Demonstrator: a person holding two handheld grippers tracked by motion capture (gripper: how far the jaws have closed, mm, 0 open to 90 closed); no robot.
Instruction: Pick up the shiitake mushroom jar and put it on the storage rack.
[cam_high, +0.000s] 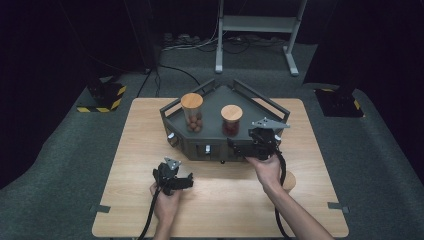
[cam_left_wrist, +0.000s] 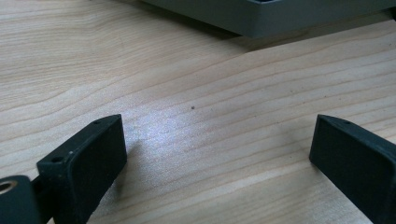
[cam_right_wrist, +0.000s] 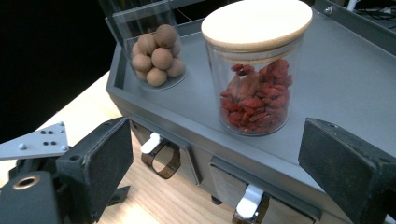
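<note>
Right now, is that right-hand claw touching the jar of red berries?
Apart. The right gripper view shows the right gripper with its jaws wide open, short of the jar of red berries, with grey tray surface between them.

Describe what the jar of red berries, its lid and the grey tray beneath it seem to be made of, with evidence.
The jar of red berries: clear glass or hard plastic, since the contents show through its glossy wall. Its lid: pale matt wood, perhaps bamboo, with faint grain. The grey tray: probably painted metal or plastic, smooth, uniform and matt; the look does not settle which.
</note>
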